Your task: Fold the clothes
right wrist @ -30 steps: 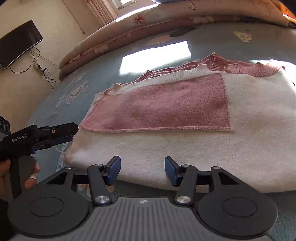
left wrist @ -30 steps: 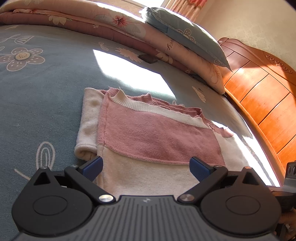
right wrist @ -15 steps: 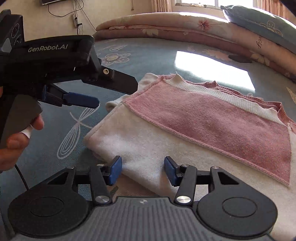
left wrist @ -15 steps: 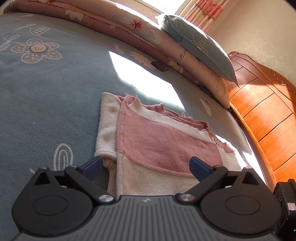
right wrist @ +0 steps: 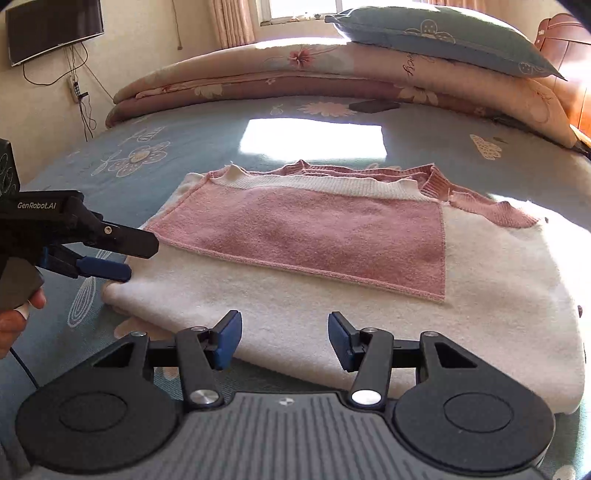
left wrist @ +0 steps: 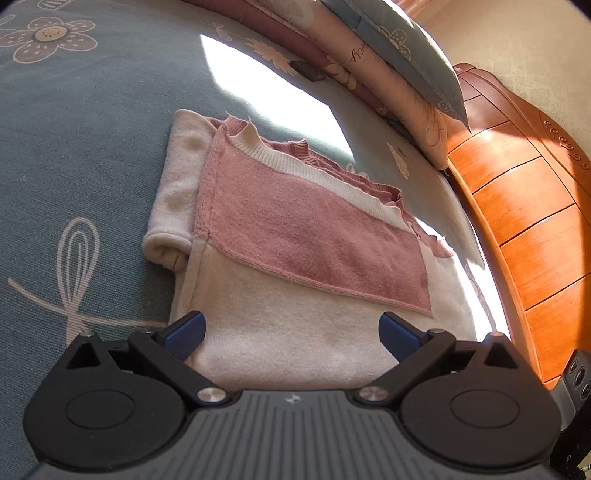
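A cream and pink sweater (left wrist: 314,236) (right wrist: 317,236) lies folded flat on the blue flowered bedspread (left wrist: 74,147). My left gripper (left wrist: 291,328) is open wide over the sweater's near cream edge, nothing between its fingers. In the right wrist view the left gripper (right wrist: 143,259) comes in from the left, held by a hand (right wrist: 14,317), its tips at the sweater's front left corner. My right gripper (right wrist: 285,339) is open above the sweater's near cream hem and holds nothing.
Folded floral quilts (right wrist: 295,74) and a blue pillow (right wrist: 443,37) are stacked along the bed's far side. A wooden headboard (left wrist: 517,221) runs on the right. A small dark object (right wrist: 373,106) lies near the quilts. A TV (right wrist: 51,29) hangs on the wall.
The left gripper has moved in close to the sweater's near left corner. The right wrist view has swung round to face the sweater squarely. Both grippers stayed open.
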The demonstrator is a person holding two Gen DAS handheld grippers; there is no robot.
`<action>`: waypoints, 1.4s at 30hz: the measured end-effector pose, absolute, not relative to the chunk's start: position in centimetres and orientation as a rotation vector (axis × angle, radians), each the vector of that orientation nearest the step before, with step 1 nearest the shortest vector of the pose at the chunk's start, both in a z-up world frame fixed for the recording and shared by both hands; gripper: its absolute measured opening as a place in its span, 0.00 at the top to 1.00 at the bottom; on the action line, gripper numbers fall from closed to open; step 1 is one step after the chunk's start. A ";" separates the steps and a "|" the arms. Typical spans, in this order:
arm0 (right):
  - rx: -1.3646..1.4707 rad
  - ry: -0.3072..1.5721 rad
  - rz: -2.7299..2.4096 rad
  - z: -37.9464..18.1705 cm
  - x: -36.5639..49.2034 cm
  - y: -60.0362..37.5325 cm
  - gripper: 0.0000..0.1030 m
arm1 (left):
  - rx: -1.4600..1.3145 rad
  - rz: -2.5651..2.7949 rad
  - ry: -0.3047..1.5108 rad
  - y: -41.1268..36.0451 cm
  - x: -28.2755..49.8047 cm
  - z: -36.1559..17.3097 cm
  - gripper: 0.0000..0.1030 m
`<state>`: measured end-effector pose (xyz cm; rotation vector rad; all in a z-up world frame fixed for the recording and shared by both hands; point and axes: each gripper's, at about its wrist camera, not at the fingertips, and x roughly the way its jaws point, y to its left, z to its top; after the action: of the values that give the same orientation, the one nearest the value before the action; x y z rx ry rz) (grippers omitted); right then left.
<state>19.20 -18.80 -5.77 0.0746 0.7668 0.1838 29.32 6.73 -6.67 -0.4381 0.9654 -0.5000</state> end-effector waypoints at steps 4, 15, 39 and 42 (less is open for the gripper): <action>0.122 0.753 0.095 -5.8 18.8 -21.7 0.42 | -0.411 -0.528 0.939 6.3 29.0 -6.2 0.03; 0.175 0.774 -0.018 -8.2 17.2 -24.7 0.38 | -0.371 -0.517 0.956 5.3 28.9 -6.8 0.03; 0.392 0.718 -0.212 -6.8 15.0 -31.6 0.34 | -0.363 -0.529 0.944 5.1 28.5 -6.6 0.03; 0.441 0.727 -0.228 -7.4 15.9 -32.9 0.32 | -0.362 -0.529 0.952 5.1 28.6 -6.7 0.03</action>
<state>15.94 -32.93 -7.36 0.4408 0.7269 -0.2278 28.57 5.05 -6.71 -0.3617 0.9516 -0.5291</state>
